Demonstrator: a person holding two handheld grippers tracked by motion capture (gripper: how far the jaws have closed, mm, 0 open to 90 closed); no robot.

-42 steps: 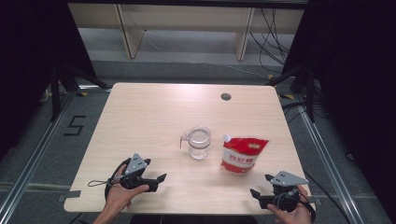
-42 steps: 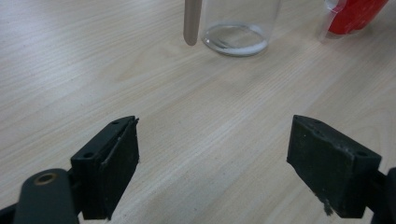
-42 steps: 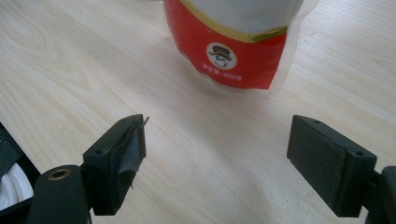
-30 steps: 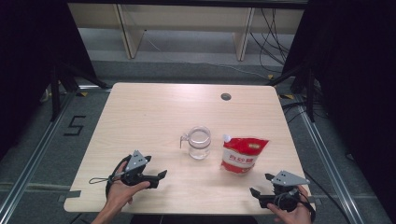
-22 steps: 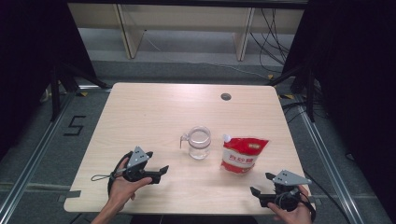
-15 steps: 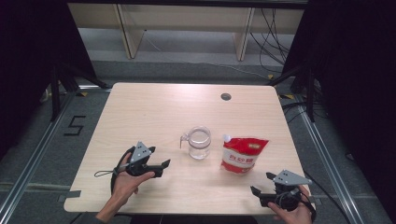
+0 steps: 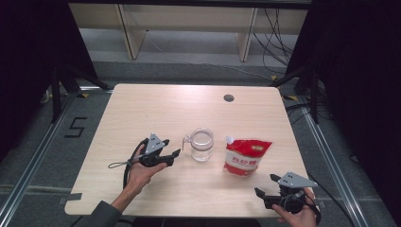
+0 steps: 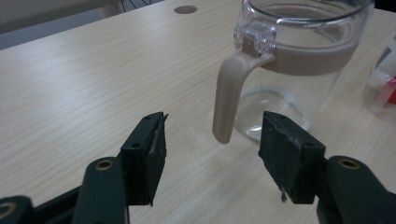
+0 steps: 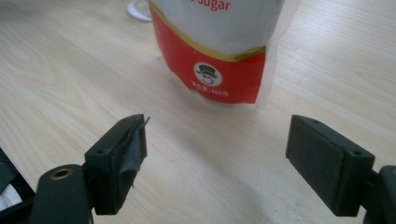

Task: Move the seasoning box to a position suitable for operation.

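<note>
A clear glass jug (image 7: 202, 144) with a beige handle (image 8: 229, 93) and beige collar stands mid-table. My left gripper (image 7: 176, 154) sits just left of it; in the left gripper view (image 8: 212, 144) its jaws have just been closing, they stand apart, and the handle hangs just beyond the fingertips, untouched. A red and white sugar pouch (image 7: 246, 156) lies to the right of the jug, with its white spout toward the jug. My right gripper (image 7: 265, 185) rests near the table's front right edge, open, pointing at the pouch (image 9: 219, 51) with nothing between its fingers (image 9: 119, 158).
The light wooden table (image 7: 156, 109) has a round cable hole (image 7: 229, 98) at the back right. Black curtains flank both sides, and a shelf frame stands on the floor behind the table. Cables trail from both grippers.
My left gripper has moved forward and to the right, toward the jug's handle. The right hand, the jug and the pouch have stayed put.
</note>
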